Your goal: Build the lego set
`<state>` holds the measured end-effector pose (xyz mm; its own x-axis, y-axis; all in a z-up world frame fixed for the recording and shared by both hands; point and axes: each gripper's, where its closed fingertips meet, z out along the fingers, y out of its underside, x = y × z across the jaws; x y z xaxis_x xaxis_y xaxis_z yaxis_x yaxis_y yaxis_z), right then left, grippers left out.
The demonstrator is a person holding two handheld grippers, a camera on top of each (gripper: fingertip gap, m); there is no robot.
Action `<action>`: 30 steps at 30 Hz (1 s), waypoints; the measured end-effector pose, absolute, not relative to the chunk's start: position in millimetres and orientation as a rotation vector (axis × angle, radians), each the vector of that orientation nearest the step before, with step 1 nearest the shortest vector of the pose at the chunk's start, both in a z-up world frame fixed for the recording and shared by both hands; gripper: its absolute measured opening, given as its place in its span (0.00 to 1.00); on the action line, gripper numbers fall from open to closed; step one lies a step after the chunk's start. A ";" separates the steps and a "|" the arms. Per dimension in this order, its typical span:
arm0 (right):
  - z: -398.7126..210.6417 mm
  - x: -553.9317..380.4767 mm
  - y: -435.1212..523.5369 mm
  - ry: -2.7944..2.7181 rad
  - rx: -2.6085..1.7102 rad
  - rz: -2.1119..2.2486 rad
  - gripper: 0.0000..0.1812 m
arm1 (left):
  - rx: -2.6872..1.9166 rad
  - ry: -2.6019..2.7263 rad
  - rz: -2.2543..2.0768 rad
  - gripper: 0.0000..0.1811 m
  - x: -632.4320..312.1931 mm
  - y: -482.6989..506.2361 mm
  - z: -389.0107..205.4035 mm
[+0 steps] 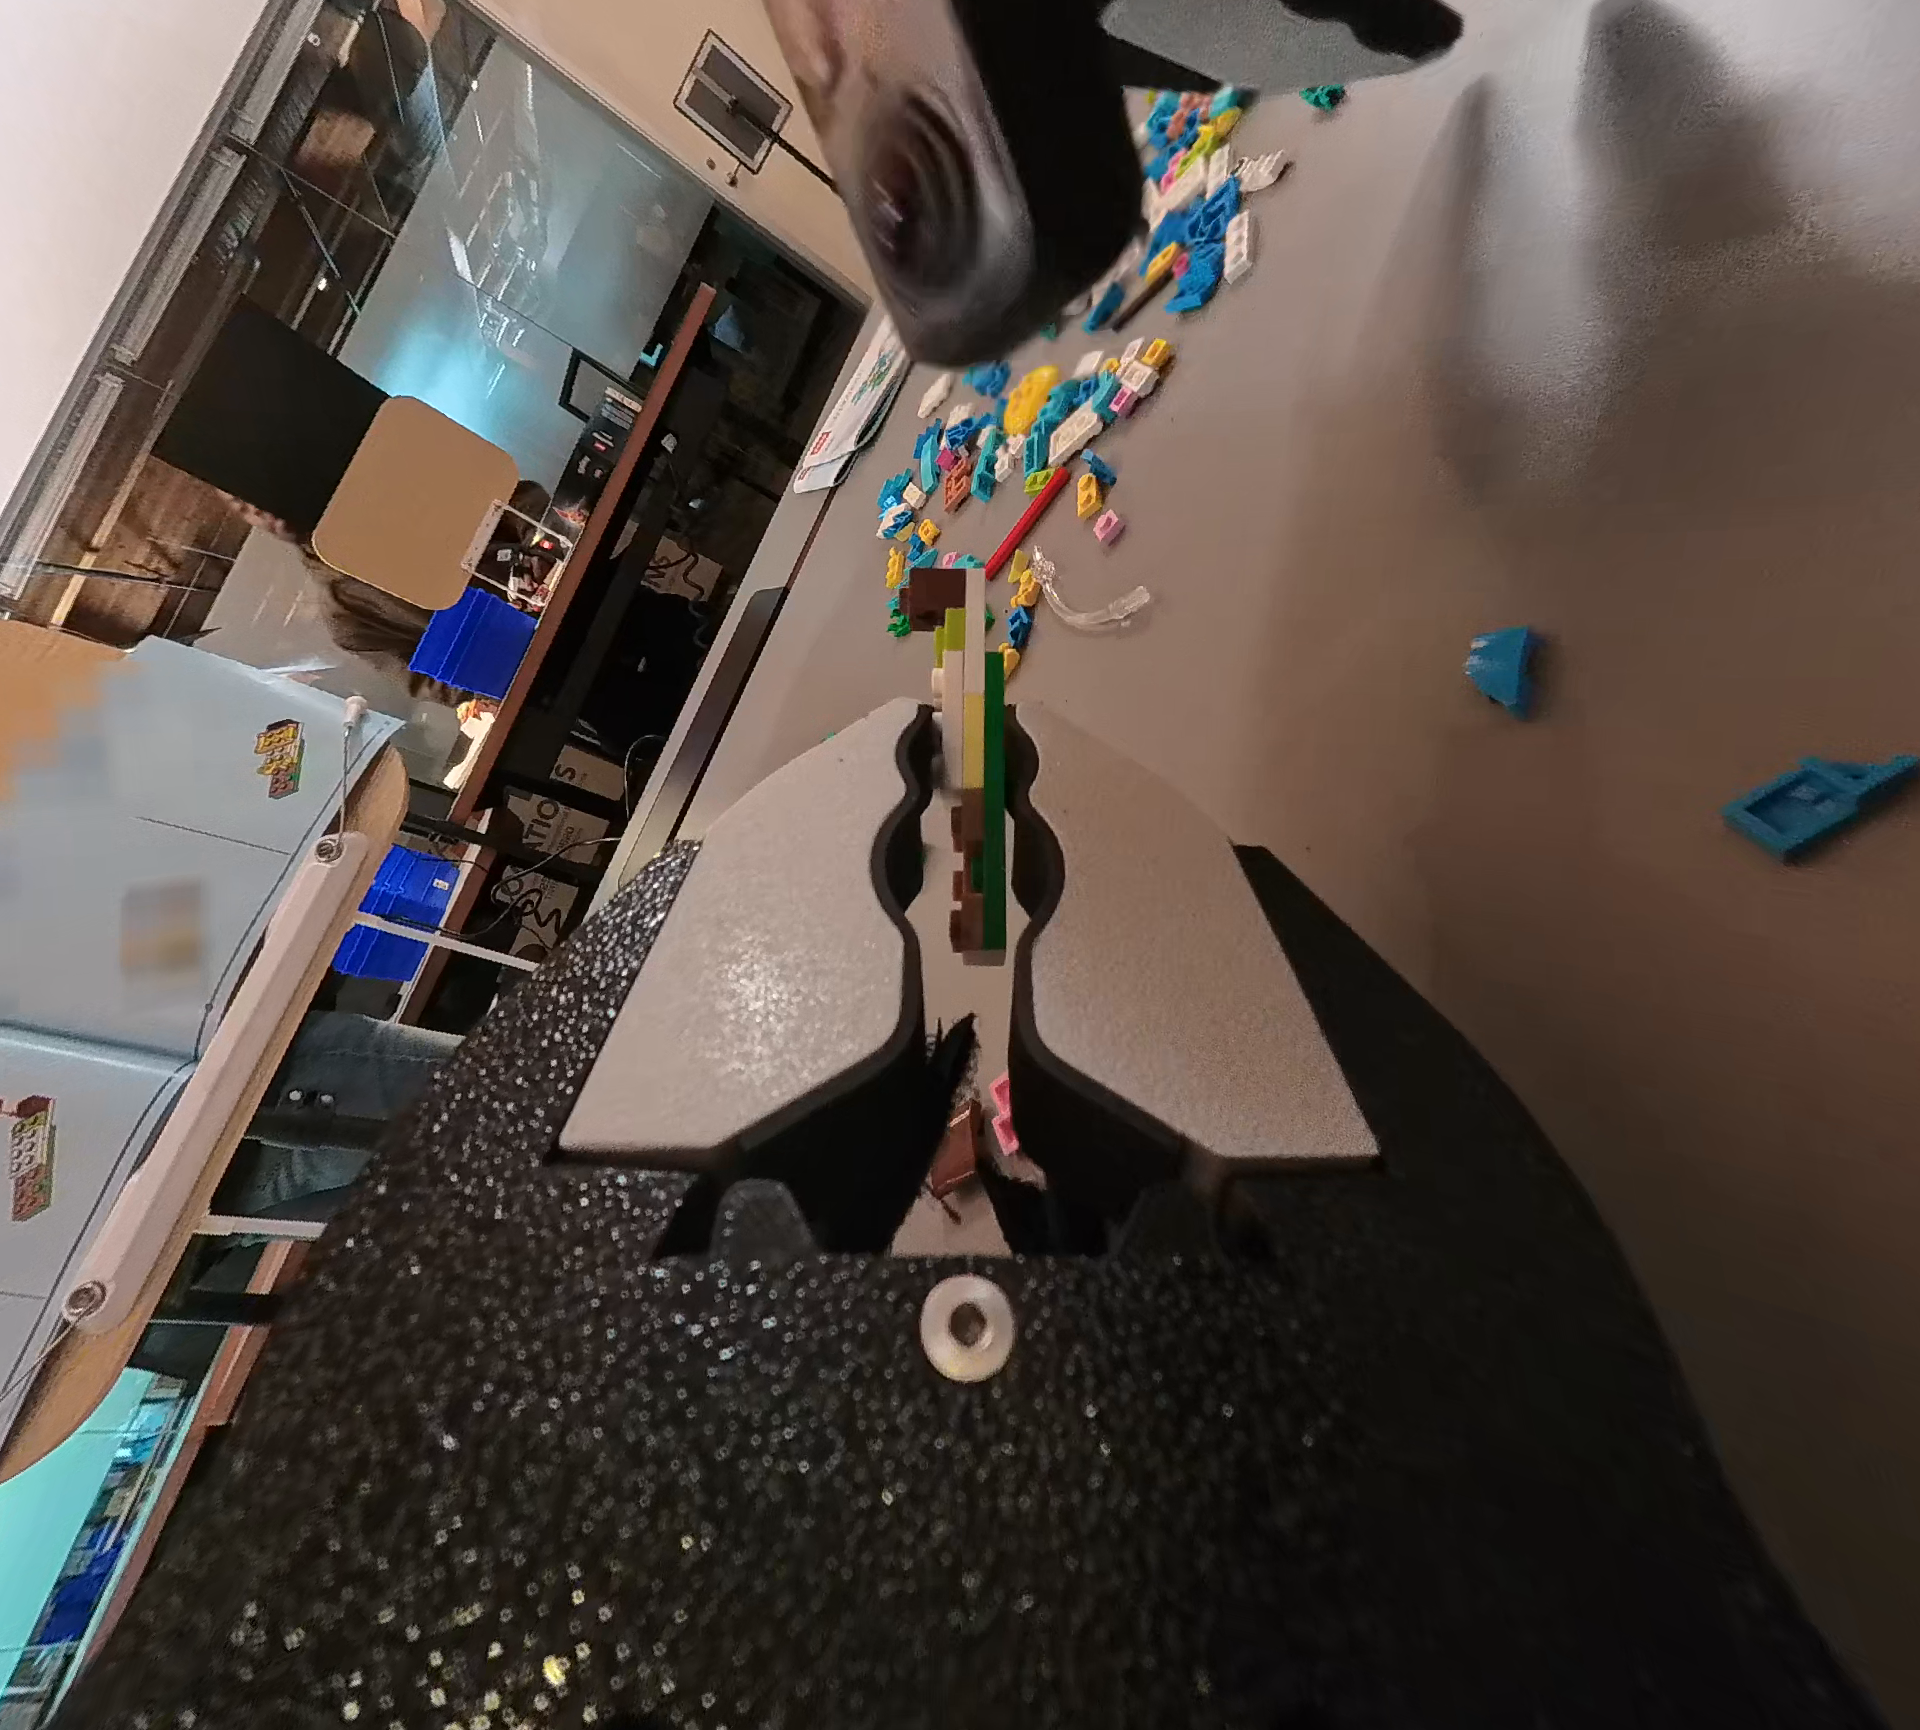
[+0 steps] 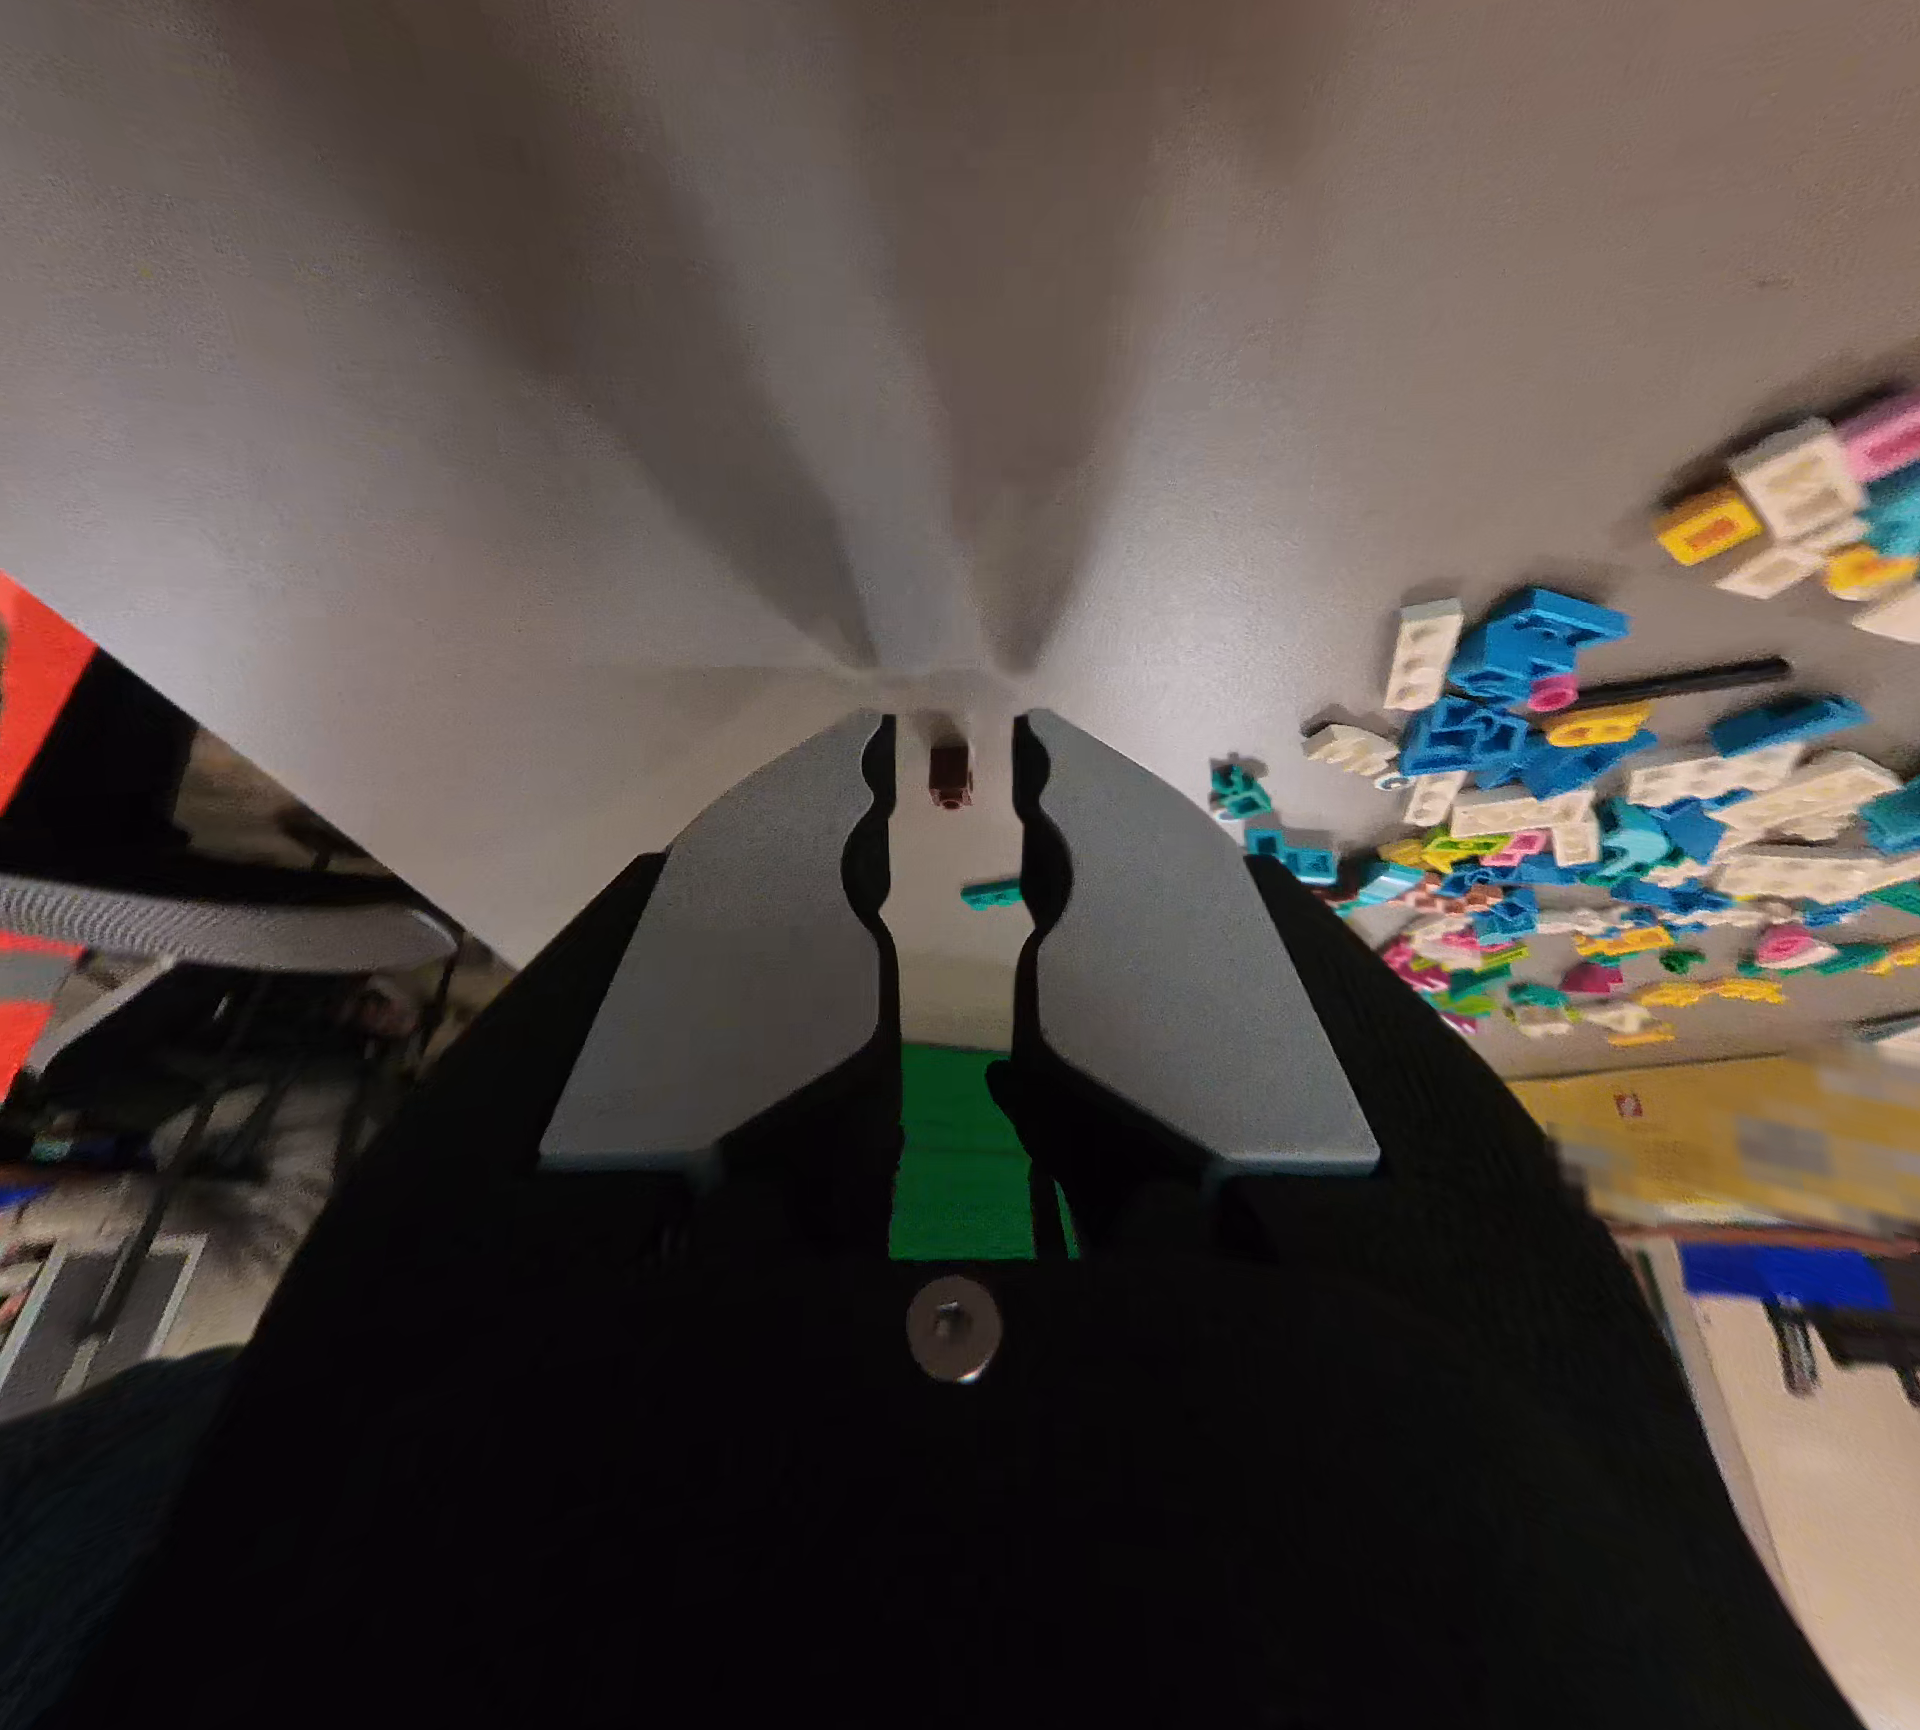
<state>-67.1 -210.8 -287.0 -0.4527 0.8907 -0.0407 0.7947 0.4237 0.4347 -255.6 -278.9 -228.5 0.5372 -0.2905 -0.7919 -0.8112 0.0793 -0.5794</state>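
My left gripper (image 1: 971, 730) is shut on a small lego build (image 1: 982, 807): a green plate on edge with brown, lime and white bricks stacked on it. It sticks out past the fingertips over the grey table (image 1: 1455, 433). My right gripper (image 2: 953, 724) is open, pointing down at the table (image 2: 623, 330). A small brown brick (image 2: 950, 768) lies between its fingertips, touching neither finger. The green plate (image 2: 956, 1150) shows below, behind the fingers. The right gripper (image 1: 1475, 2) and its camera also show at the top of the left wrist view.
A pile of loose bricks (image 1: 1039, 433) (image 2: 1558, 797), blue, white, yellow and pink, spreads across the table. Two blue pieces (image 1: 1507, 667) (image 1: 1808, 807) lie apart from it. A clear curved piece (image 1: 1091, 605), a red rod (image 1: 1029, 522) and a booklet (image 1: 852, 423) lie nearby. A yellow sheet (image 2: 1714, 1150) lies at the table's edge. The left gripper's tips are roughly 20 centimetres from the right gripper's.
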 end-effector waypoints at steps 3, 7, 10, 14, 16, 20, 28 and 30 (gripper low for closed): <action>-271.3 -78.0 -208.6 2.566 1.583 0.342 0.14 | -1.494 0.997 0.508 0.07 -255.8 -279.2 -229.2; -248.6 -74.5 -200.8 2.735 1.761 0.003 0.13 | -1.496 0.999 0.503 0.06 -255.3 -279.1 -229.5; -250.8 -54.7 -199.3 2.782 1.790 -0.175 0.13 | -1.504 1.000 0.494 0.06 -255.2 -278.5 -230.5; -269.1 -40.2 -198.7 2.838 1.799 -0.320 0.12 | -1.509 1.006 0.493 0.07 -254.6 -278.0 -231.7; -277.6 -37.7 -200.7 2.830 1.826 -0.410 0.11 | -1.512 1.012 0.495 0.07 -254.4 -277.9 -232.9; -285.0 -35.7 -204.0 2.765 1.917 -0.578 0.10 | -1.522 1.019 0.497 0.07 -254.6 -277.5 -235.2; -287.6 -46.5 -220.9 2.632 1.985 -0.839 0.09 | -1.530 1.021 0.490 0.07 -254.6 -277.2 -236.3; -286.6 -50.2 -234.4 2.594 1.944 -0.921 0.10 | -1.532 1.020 0.488 0.06 -254.9 -277.3 -236.6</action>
